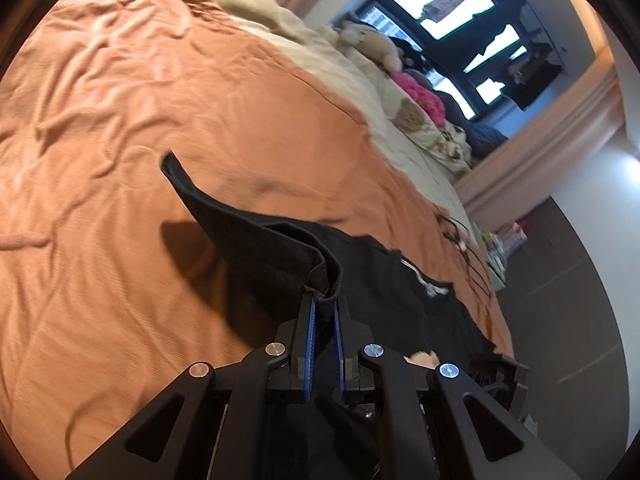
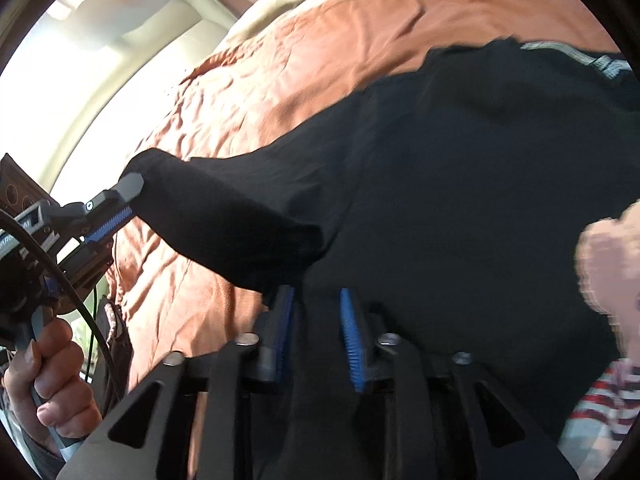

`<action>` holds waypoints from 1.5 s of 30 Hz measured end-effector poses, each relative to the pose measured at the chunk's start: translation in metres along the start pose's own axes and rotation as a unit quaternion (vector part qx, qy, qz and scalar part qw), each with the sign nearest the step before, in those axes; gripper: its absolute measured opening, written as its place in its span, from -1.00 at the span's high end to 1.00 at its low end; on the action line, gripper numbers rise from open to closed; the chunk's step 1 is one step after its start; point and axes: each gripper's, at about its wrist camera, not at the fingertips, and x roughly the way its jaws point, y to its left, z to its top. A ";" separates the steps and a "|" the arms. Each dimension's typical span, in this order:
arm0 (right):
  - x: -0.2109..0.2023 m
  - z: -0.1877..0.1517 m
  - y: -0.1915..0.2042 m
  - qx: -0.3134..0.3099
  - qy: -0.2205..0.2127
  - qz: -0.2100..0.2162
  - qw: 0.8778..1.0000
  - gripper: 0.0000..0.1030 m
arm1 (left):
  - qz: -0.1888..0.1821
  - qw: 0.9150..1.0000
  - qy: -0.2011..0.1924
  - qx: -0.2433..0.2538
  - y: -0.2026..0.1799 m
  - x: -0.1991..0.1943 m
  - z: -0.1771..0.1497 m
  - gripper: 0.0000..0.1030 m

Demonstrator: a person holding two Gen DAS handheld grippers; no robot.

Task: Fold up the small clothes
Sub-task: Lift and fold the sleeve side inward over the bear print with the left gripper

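Observation:
A black garment [image 1: 260,248] with a white drawstring [image 1: 426,282] lies on the orange bedspread [image 1: 160,100]. My left gripper [image 1: 324,300] is shut on a folded hem corner of it and holds that corner lifted off the bed, casting a shadow beneath. In the right wrist view the same gripper [image 2: 120,204] appears at the left, held by a hand [image 2: 52,380], pinching the end of the raised black flap. The garment [image 2: 440,160] fills most of this view. My right gripper [image 2: 316,294] stands over it with jaws apart; cloth lies under them and drapes over the left finger.
A cream blanket [image 1: 260,4], plush toys [image 1: 380,44] and a pink item [image 1: 420,96] lie along the bed's far side below a window [image 1: 460,20]. Cables [image 1: 460,236] rest near the bed edge. A red-and-white striped cloth [image 2: 612,396] sits at the lower right.

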 end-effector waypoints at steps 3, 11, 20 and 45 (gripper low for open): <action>-0.023 -0.002 -0.006 -0.003 -0.015 -0.009 1.000 -0.10 | -0.008 1.000 0.013 0.012 -0.015 0.006 -0.008 0.84; -0.070 -0.015 -0.029 -0.004 -0.029 -0.053 0.998 -0.12 | -0.023 0.998 0.048 0.027 -0.044 0.029 -0.036 0.84; -0.114 -0.027 -0.051 0.006 -0.036 -0.082 0.996 -0.12 | -0.010 0.989 0.141 0.046 -0.068 0.076 -0.078 0.43; -0.094 -0.025 -0.055 -0.017 -0.035 -0.065 0.997 -0.37 | 0.092 0.993 0.054 -0.048 0.042 0.022 -0.037 -0.71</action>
